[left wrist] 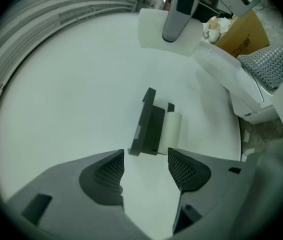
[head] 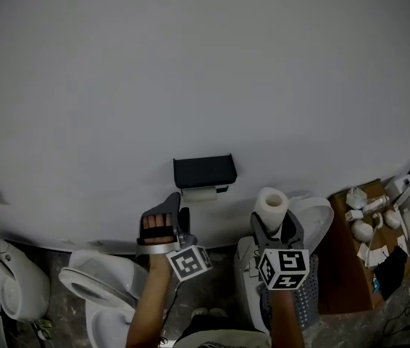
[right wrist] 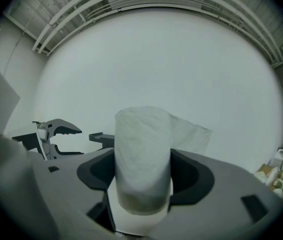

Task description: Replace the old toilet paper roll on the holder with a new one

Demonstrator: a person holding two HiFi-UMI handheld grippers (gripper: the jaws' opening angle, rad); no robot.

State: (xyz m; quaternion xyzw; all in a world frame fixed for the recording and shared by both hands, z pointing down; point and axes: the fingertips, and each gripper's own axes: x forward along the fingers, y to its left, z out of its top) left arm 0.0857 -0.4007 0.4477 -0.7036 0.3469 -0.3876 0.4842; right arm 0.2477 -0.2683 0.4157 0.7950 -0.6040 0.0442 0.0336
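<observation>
A black wall holder [head: 205,171] carries a thin, nearly used-up old roll [head: 201,193] under its lid. My left gripper [head: 173,219] hovers just below and left of it, open and empty. In the left gripper view the holder [left wrist: 149,124] and old roll [left wrist: 170,132] lie straight beyond the spread jaws of the left gripper [left wrist: 145,169], apart from them. My right gripper [head: 274,227] is shut on a full new toilet paper roll [head: 272,207], held upright to the right of the holder. In the right gripper view the new roll [right wrist: 142,154] fills the gap of the right gripper [right wrist: 142,176], with a loose sheet hanging off its right side.
A plain white wall [head: 190,71] backs everything. Below stand a toilet bowl [head: 100,285] at the left and a white toilet tank [head: 314,223] at the right. A cardboard box [head: 361,252] with small white items sits far right. Another white fixture [head: 13,281] stands at the far left.
</observation>
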